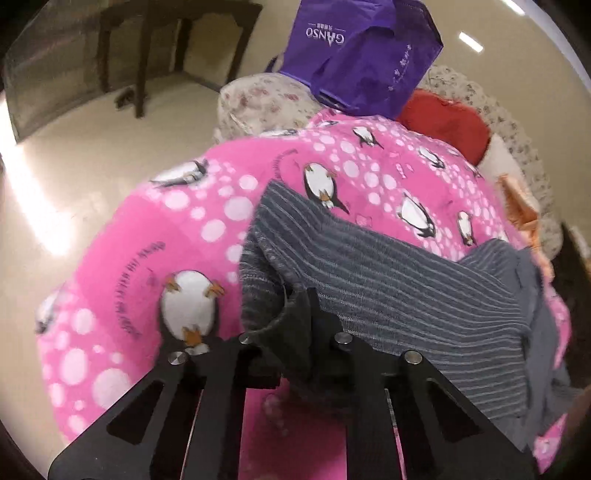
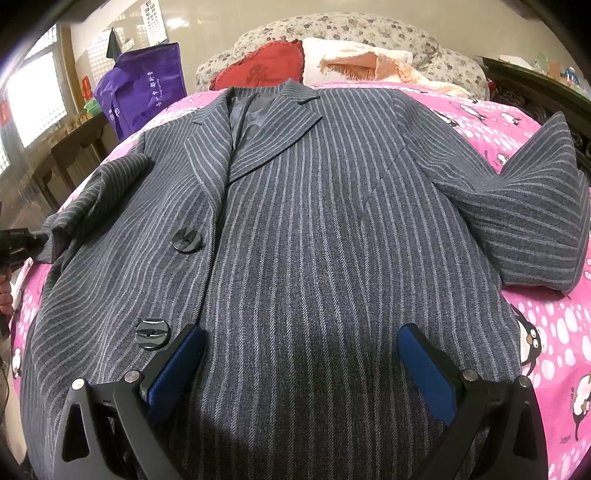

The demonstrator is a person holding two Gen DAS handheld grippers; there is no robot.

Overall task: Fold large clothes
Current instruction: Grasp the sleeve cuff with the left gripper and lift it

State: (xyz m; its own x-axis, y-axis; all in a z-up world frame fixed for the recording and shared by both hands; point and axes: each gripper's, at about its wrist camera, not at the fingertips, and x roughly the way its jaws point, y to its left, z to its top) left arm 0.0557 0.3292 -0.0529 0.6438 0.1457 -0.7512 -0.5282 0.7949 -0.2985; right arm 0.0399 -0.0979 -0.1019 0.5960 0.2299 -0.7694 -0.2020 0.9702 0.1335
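Observation:
A grey pinstriped coat (image 2: pixel 314 221) lies face up on a pink penguin blanket (image 2: pixel 546 332), collar toward the far pillows, with two dark buttons on its left front. Its right sleeve (image 2: pixel 535 221) is folded back on itself at the right. My right gripper (image 2: pixel 301 354) is open, blue pads wide apart, just above the coat's lower front. My left gripper (image 1: pixel 295 325) is shut on the cuff of the coat's left sleeve (image 1: pixel 369 273) and holds it over the blanket (image 1: pixel 184 221). The left gripper also shows at the left edge of the right wrist view (image 2: pixel 18 243).
A purple bag (image 2: pixel 144 92) stands at the bed's far left corner. A red heart cushion (image 2: pixel 258 70), a peach fringed cloth (image 2: pixel 369 62) and floral pillows (image 2: pixel 351 29) lie at the head. A dark wooden table (image 1: pixel 166 44) stands on the floor left of the bed.

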